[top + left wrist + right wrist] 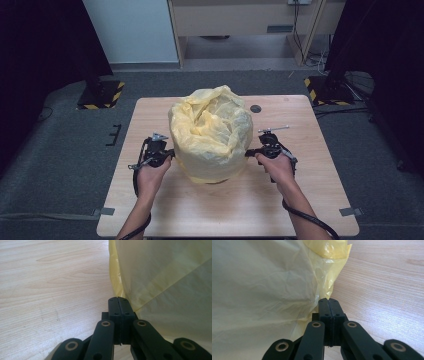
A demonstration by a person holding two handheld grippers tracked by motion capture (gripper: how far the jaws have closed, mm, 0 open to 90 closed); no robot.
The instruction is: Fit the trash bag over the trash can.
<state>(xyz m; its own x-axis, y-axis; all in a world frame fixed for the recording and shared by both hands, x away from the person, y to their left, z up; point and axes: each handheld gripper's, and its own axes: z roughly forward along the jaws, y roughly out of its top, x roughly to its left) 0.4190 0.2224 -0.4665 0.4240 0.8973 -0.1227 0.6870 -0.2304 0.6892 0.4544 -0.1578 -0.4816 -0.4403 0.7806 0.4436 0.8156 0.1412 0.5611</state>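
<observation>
A yellow plastic bag (210,135) stands puffed up and open-topped in the middle of the wooden table (150,115), draped over something round that it hides. My left gripper (171,155) lies against the bag's left side, low down, with its jaws shut. In the left gripper view the closed tips (117,298) touch the bag (170,285), and no film shows between them. My right gripper (248,152) rests against the bag's right side, also shut. In the right gripper view its tips (328,300) sit at the edge of the bag (262,285), with bare tabletop (387,290) to the right.
A small dark round cap (255,108) sits in the tabletop behind the bag. On the floor, two stand bases with yellow-black stripes (100,95) (325,90) flank the table's far corners. Bare wood (50,290) stretches out beside the left gripper.
</observation>
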